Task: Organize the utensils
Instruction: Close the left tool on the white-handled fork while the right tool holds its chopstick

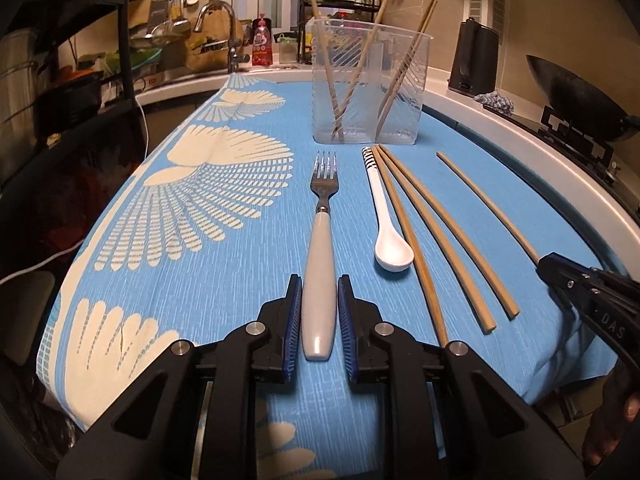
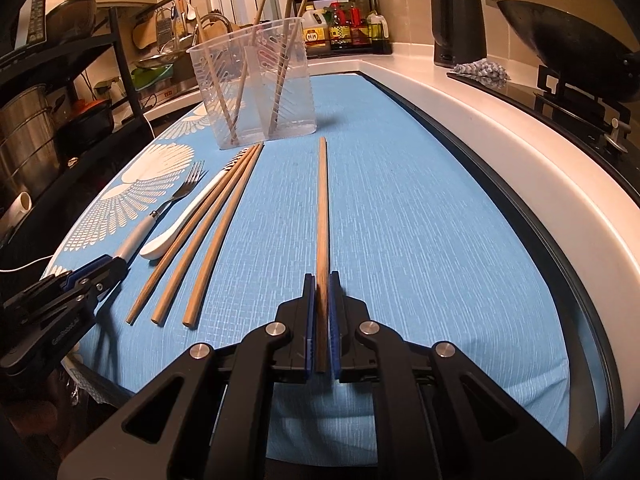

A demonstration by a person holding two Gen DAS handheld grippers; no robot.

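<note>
Fork [image 1: 322, 216] left of spoon [image 1: 386, 216]; chopsticks [image 1: 436, 232] right; holder [image 1: 370, 80] behind.

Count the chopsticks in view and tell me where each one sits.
8. Four stand in the clear holder. Three lie together on the blue cloth beside the white spoon. One chopstick lies apart, its near end in the right claw. None looks hidden.

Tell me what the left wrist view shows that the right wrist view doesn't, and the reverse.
Only the left wrist view: the faucet and the left gripper closed on the fork's white handle. Only the right wrist view: the sauce bottles on the rack, and the right gripper clamped on a lone chopstick. Both show the fork, the white spoon, three loose chopsticks and the clear holder with chopsticks inside.
</note>
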